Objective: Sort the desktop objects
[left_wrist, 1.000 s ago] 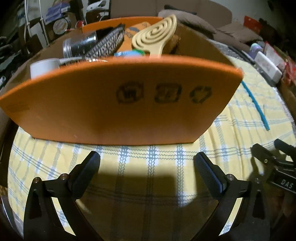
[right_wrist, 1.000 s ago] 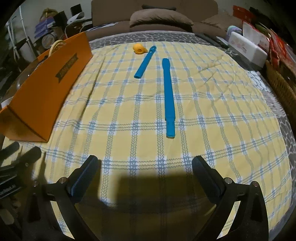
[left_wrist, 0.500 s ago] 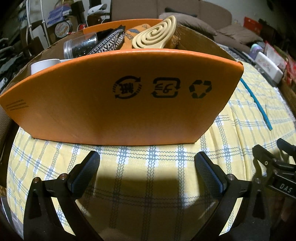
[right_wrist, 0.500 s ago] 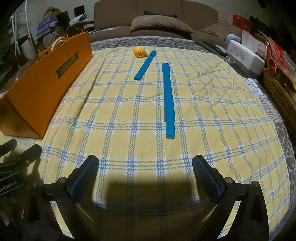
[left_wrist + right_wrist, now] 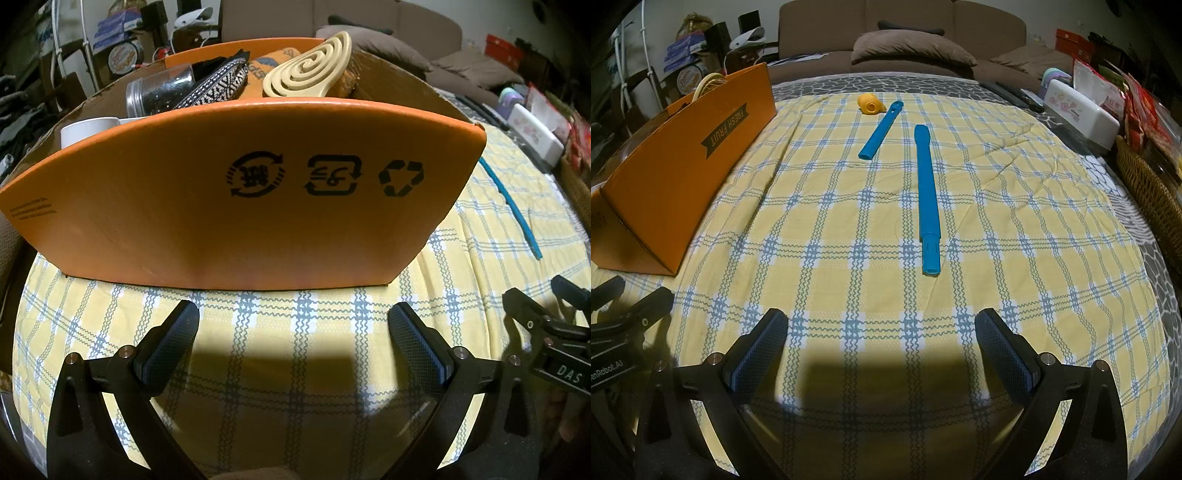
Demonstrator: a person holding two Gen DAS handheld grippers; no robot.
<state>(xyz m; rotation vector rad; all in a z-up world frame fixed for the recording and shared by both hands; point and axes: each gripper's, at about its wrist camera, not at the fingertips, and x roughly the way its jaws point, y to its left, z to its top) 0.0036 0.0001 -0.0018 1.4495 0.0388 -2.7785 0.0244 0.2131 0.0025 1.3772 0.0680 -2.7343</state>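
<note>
An orange cardboard box (image 5: pixel 229 206) stands on the yellow checked cloth right in front of my left gripper (image 5: pixel 293 332), which is open and empty. The box holds a beige spiral piece (image 5: pixel 314 70), a patterned pouch (image 5: pixel 218 83), a clear jar (image 5: pixel 159 90) and a white cup (image 5: pixel 88 127). My right gripper (image 5: pixel 881 339) is open and empty above the cloth. Ahead of it lie a long blue tube (image 5: pixel 927 195), a shorter blue tube (image 5: pixel 881 129) and a small orange-yellow piece (image 5: pixel 870 103). The box also shows in the right wrist view (image 5: pixel 683 158) at the left.
A white box (image 5: pixel 1078 114), packets and a wicker basket (image 5: pixel 1148 192) line the right side. A sofa with cushions (image 5: pixel 912 51) is behind the table. Clutter stands at the back left. The other gripper shows at the edge of each view (image 5: pixel 554 332) (image 5: pixel 624 321).
Both views have shifted slightly: the box front looks a little lower and nearer in the left view, and the right view has tilted up a bit. Nothing on the cloth moved.
</note>
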